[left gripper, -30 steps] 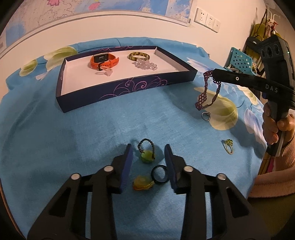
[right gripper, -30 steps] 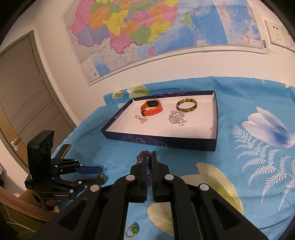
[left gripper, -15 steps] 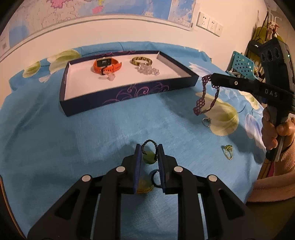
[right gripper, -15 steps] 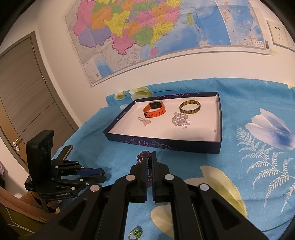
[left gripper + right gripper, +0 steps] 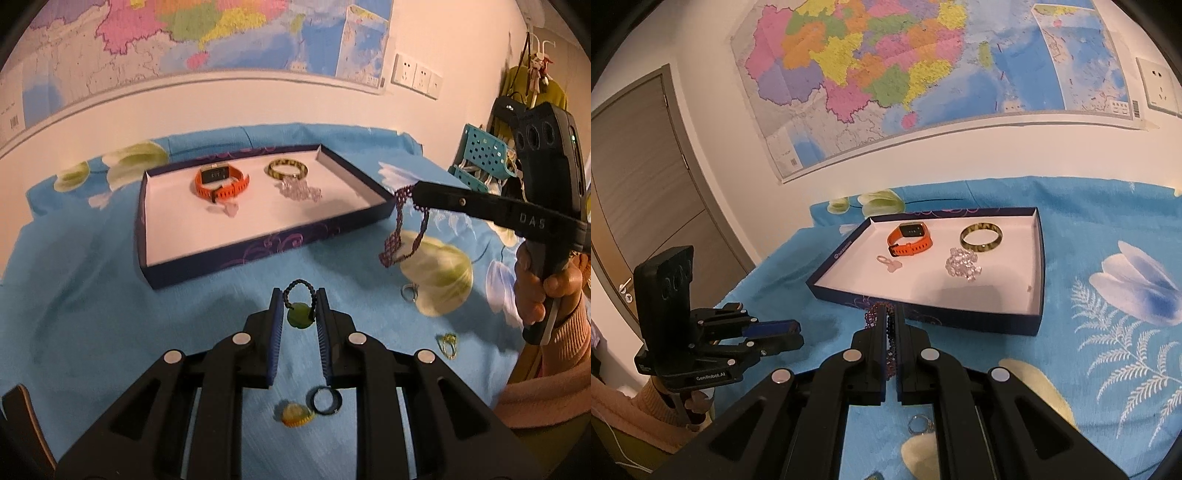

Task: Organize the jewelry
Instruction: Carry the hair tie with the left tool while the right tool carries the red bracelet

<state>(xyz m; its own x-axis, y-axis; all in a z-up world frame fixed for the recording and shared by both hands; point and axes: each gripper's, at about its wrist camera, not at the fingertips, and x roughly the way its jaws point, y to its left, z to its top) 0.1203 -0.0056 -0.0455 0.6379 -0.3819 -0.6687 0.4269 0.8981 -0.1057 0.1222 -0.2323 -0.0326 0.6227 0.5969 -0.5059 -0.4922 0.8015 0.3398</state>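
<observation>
Holding two pieces clear of the cloth, both grippers face the tray.

Item: left gripper (image 5: 300, 309). Its jaws are clamped on a green stone pendant (image 5: 299, 315), whose dark braided loop (image 5: 298, 286) arches between the fingertips. The grip sits on the stone rather than the cord, likely because the stone gives the pads something firm to press.

Item: right gripper (image 5: 894, 321). Its jaws are together on a purple beaded bracelet (image 5: 400, 230), pinched at the top so the beads hang free below the tips, just off the tray's near right corner.

Item: navy tray (image 5: 258, 251), white floor, low walls. It holds an orange watch (image 5: 221, 181), a patterned bangle (image 5: 287, 170), a clear crystal bracelet (image 5: 298, 191) and a small pale charm (image 5: 226, 210). These cluster toward the back, leaving the front half and the right side bare, which looks like the natural landing room for both pieces.

Item: loose pieces on the blue floral cloth (image 5: 92, 295): a black ring (image 5: 325, 400) and an orange-yellow piece (image 5: 293, 415) under the left gripper, a silver ring (image 5: 409, 291) and a gold-green ring (image 5: 447, 343) to the right.

Clearance: the hanging bracelet must rise over the tray's wall, or the beads may snag on its rim. The two grippers stand well apart, with open cloth between them.
</observation>
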